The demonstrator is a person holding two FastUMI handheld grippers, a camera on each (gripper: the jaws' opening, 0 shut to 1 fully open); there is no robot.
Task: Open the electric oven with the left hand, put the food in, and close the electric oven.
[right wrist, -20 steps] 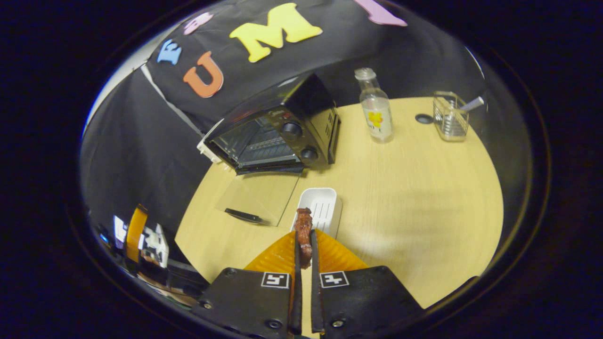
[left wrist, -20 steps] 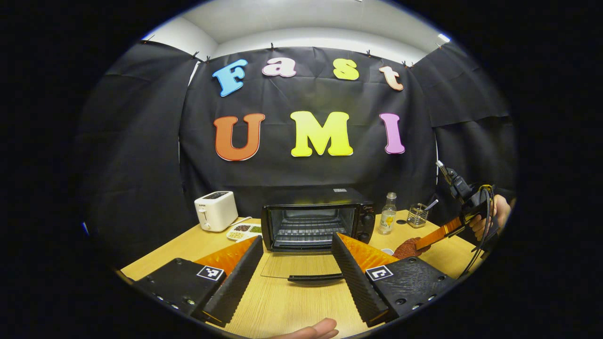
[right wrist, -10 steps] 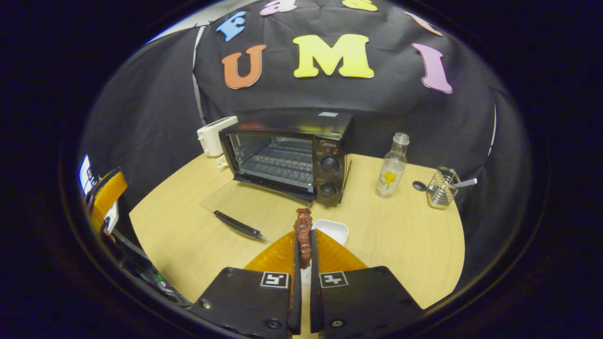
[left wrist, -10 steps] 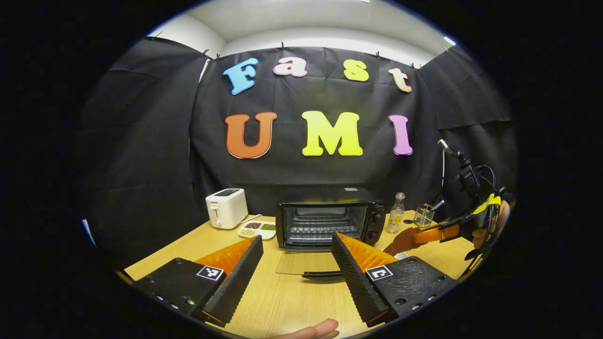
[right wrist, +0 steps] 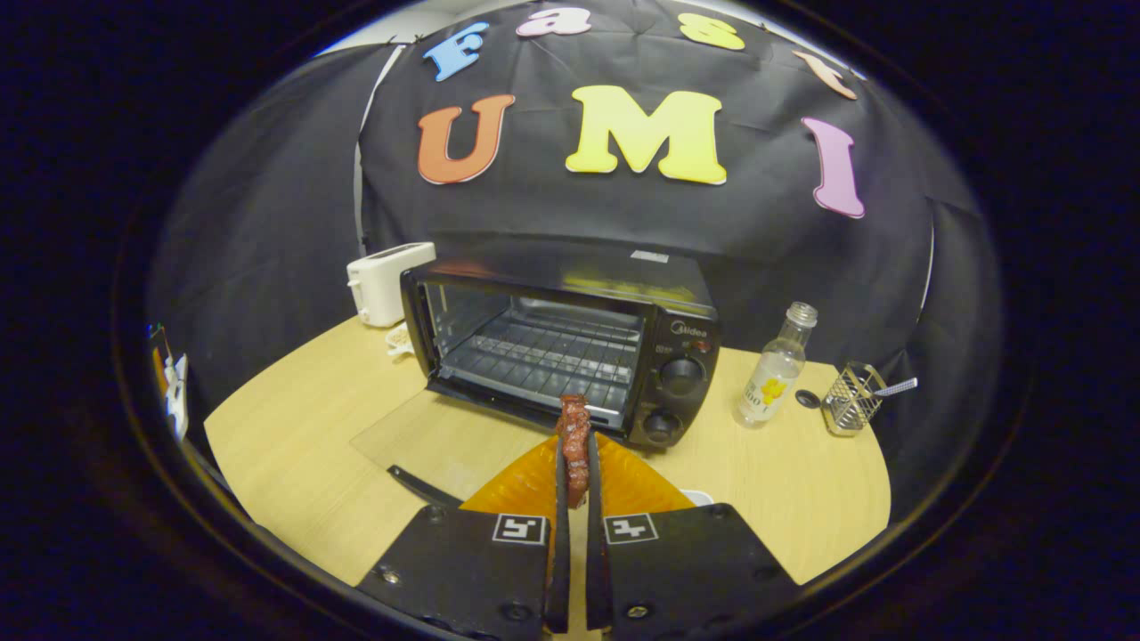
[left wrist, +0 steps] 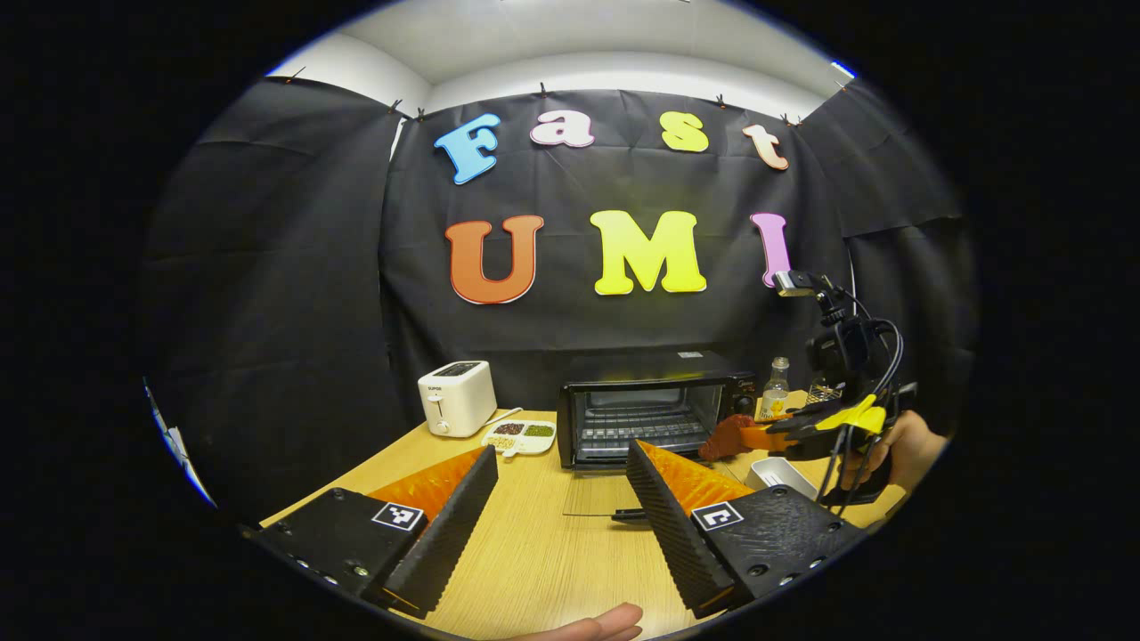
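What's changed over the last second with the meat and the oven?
The right gripper, shut on the piece of meat, has swung up from over the white tray and carried the meat toward the toaster oven's open mouth. The oven door stays flat on the table; the left gripper stays open and empty.

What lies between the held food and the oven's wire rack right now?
In the right gripper view, the food in the right gripper faces the oven rack; between them lies the lowered glass door.
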